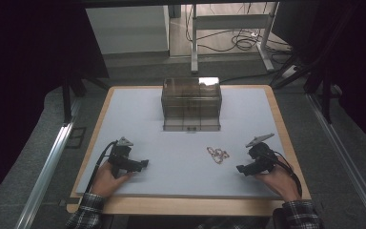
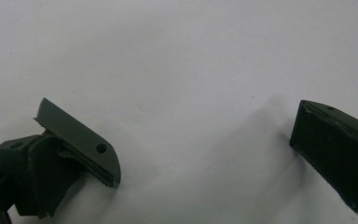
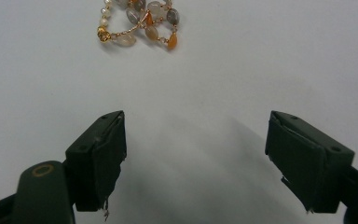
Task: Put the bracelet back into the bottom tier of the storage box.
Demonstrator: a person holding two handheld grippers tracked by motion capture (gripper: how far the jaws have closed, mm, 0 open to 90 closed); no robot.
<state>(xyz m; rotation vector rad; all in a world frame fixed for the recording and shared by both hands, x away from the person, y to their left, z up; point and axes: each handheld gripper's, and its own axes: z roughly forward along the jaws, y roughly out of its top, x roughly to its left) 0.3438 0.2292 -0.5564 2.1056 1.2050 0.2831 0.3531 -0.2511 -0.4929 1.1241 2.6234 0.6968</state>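
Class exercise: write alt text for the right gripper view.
A beaded bracelet with gold links lies on a pale table, ahead of the right gripper, whose two black jaws stand wide apart with nothing between them.

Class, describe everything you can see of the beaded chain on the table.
The chain is a gold-coloured strand strung with pale grey, clear, white and orange beads, some oval, one teardrop. It lies in a loose tangled heap on the pale mat, in front of the smoky plastic box and nearer the right gripper, whose open jaws point toward it. Nothing touches it.
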